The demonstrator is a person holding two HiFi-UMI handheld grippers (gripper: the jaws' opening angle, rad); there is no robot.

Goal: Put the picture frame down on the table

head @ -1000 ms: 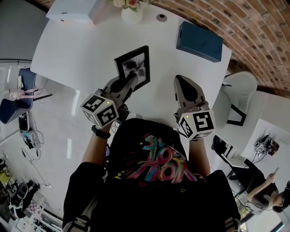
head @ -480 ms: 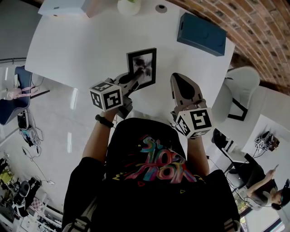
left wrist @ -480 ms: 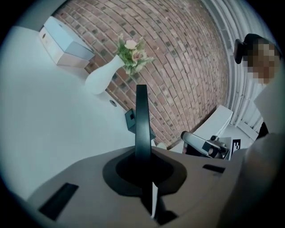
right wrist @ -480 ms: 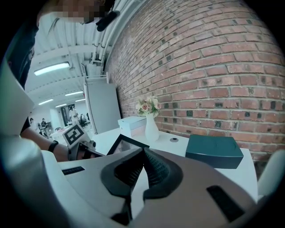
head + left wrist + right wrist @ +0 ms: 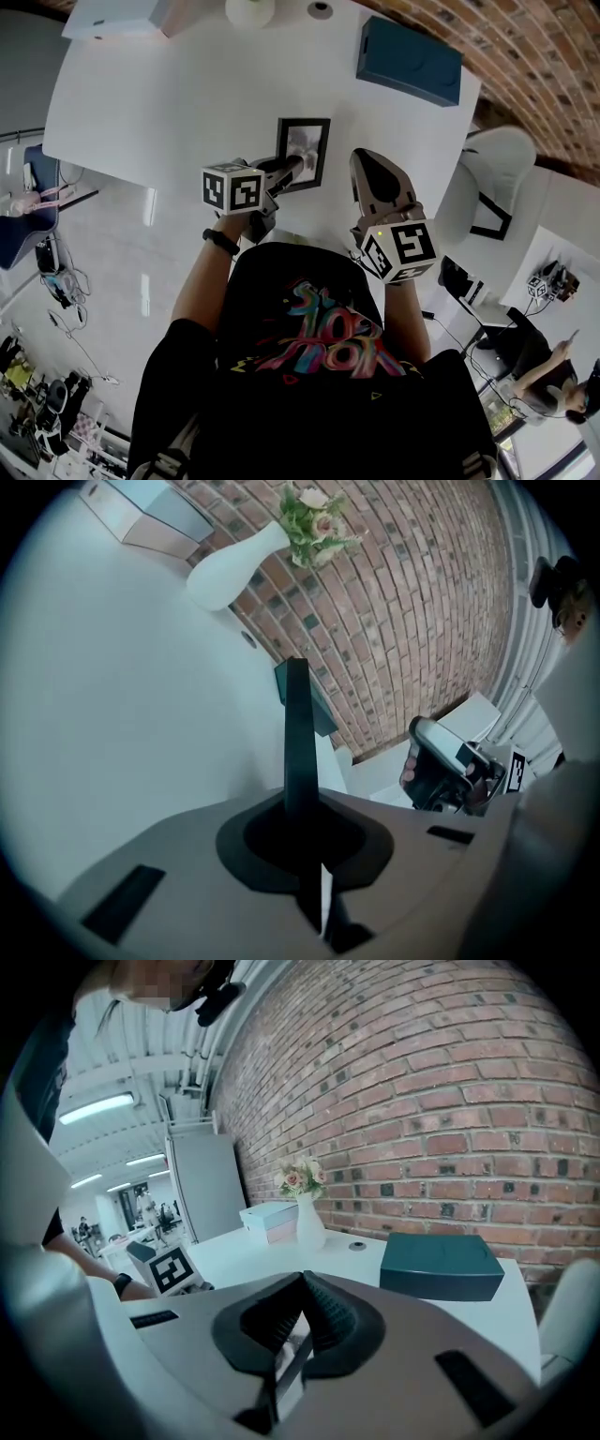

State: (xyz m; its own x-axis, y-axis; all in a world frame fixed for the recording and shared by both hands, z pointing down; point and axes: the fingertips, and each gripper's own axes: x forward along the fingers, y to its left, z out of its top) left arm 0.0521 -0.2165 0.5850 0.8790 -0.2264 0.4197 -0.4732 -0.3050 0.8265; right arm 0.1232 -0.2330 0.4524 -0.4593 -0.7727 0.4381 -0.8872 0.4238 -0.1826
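Note:
The black picture frame (image 5: pixel 303 152) with a grey photo is over the near middle of the white table (image 5: pixel 159 103). My left gripper (image 5: pixel 289 170) is shut on its lower left edge. The left gripper view shows the frame (image 5: pixel 297 733) edge-on, rising straight out of the jaws of the left gripper (image 5: pixel 302 810). Whether the frame touches the table I cannot tell. My right gripper (image 5: pixel 367 159) hovers just to the right of the frame, apart from it. Seen from its own camera, the right gripper (image 5: pixel 301 1283) has its jaws shut with nothing between them.
A teal box (image 5: pixel 409 58) lies at the table's far right. A white vase (image 5: pixel 249 9) with flowers and a pale blue box (image 5: pixel 111 17) stand along the far edge. A white chair (image 5: pixel 489 192) is right of the table. Brick wall (image 5: pixel 450 1091) lies behind.
The left gripper has rolled and swung the frame to the right and a little farther out, so the frame stands squarer. The right gripper has barely moved.

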